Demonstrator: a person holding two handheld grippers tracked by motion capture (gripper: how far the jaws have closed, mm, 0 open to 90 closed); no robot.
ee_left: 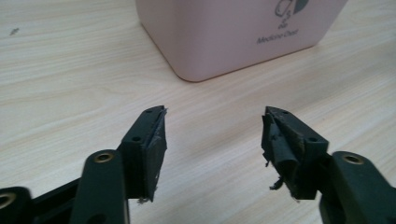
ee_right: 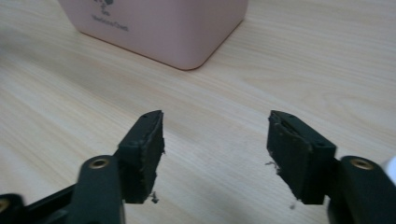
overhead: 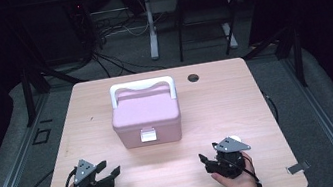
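Observation:
A pink medicine box [overhead: 146, 117] with a white carry handle [overhead: 141, 86] and a white front latch [overhead: 148, 135] stands shut in the middle of the wooden table [overhead: 218, 110]. My left gripper [overhead: 106, 170] rests near the front left edge, open and holding nothing, aimed toward the box. My right gripper [overhead: 209, 153] rests near the front right edge, also open and holding nothing. In the left gripper view the box's lower corner [ee_left: 233, 35] lies beyond the parted jaws of the left gripper [ee_left: 215, 133]. In the right gripper view the box corner [ee_right: 163, 28] lies ahead of the right gripper [ee_right: 215, 135].
A round cable hole [overhead: 193, 77] sits in the tabletop behind the box at the right. Past the far edge, cables and a white stand leg [overhead: 151, 30] lie on the floor. Dark frame rails run along both sides of the table.

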